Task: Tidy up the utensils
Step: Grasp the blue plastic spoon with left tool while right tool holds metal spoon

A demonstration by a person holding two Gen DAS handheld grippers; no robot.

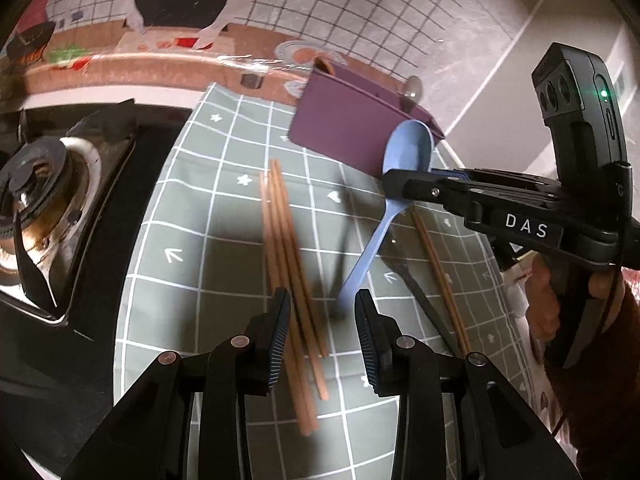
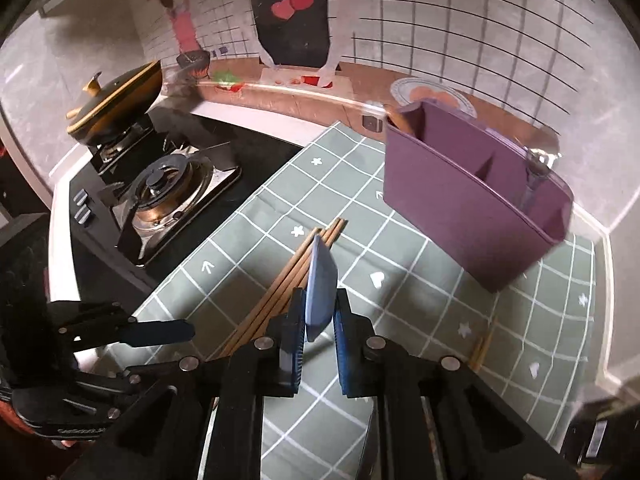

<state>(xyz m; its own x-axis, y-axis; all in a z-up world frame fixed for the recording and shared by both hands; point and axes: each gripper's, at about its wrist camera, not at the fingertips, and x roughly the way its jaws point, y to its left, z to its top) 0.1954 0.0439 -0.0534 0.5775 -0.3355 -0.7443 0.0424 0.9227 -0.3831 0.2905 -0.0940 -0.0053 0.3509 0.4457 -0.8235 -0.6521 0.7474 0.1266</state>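
Observation:
A light blue spoon point(image 1: 408, 148) hangs above the mat, handle pointing down, with my right gripper point(image 1: 394, 184) shut on it at the neck of its bowl. In the right wrist view the blue spoon point(image 2: 320, 280) stands edge-on between the pads of my right gripper point(image 2: 318, 312). Behind it a purple utensil holder point(image 1: 344, 124) point(image 2: 460, 200) stands with a metal spoon point(image 2: 538, 164) in its right end. A bundle of wooden chopsticks point(image 1: 288, 264) point(image 2: 288, 280) lies on the mat. My left gripper point(image 1: 322, 300) hovers open over the near end of that bundle, holding nothing.
A green checked mat point(image 1: 200, 200) covers the counter. A second pair of chopsticks point(image 1: 440, 272) and a dark utensil point(image 1: 424, 304) lie at the right. The gas stove point(image 1: 48, 184) point(image 2: 168, 184) borders the mat on the left, with a lidded pot point(image 2: 116, 92) behind. A hand point(image 1: 544, 308) grips the right tool.

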